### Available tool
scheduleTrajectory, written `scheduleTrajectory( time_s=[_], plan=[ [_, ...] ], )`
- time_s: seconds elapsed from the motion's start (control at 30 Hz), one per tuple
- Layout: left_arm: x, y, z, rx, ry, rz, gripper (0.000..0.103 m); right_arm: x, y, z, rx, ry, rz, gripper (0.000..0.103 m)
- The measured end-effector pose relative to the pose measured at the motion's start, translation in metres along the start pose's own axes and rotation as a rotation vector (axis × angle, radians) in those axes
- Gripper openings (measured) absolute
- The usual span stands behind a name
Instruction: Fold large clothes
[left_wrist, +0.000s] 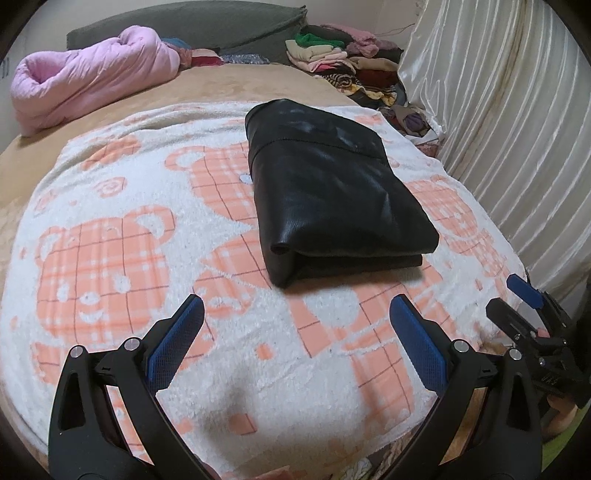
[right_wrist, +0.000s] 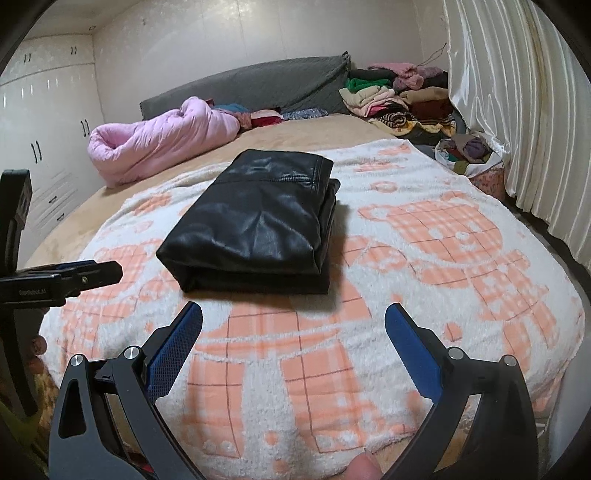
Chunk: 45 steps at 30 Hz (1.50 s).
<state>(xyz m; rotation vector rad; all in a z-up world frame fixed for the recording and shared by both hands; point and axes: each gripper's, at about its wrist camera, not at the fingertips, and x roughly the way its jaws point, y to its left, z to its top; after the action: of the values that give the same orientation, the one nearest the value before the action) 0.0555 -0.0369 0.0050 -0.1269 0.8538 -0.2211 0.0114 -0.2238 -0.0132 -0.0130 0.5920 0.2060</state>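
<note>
- So we've got the black leather jacket folded into a neat rectangle, lying flat on the white-and-orange bear blanket that covers the near part of the bed.
- Our left gripper hangs just in front of the jacket's near folded edge, jaws spread wide, nothing between the blue pads, not touching it.
- Our right gripper is the same deal: wide open, empty, hovering over the blanket just short of the jacket.
- From the left wrist camera the right gripper also shows to the right of the jacket, near the blanket's edge.
- Beyond the jacket, off to its left, a pink quilt is bunched up on the tan sheet.
- Beyond the jacket to its right sits a pile of folded clothes by the grey headboard.
- Cream curtain runs along the right of the jacket, well apart from it.
- White wardrobes sit far left of the jacket.
</note>
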Motion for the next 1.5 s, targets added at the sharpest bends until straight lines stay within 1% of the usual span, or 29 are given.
scheduleTrajectory(
  time_s=[0.37, 1.5],
  plan=[
    [-0.002, 0.0004, -0.0016, 0.003, -0.006, 0.019, 0.094, -0.0006, 0.0031, 0.0015, -0.006, -0.004, 0.0, 0.099],
    [-0.0034, 0.0022, -0.001, 0.0, -0.004, 0.023, 0.094, -0.0004, 0.0087, 0.0044, -0.014, 0.003, 0.007, 0.099]
  ],
)
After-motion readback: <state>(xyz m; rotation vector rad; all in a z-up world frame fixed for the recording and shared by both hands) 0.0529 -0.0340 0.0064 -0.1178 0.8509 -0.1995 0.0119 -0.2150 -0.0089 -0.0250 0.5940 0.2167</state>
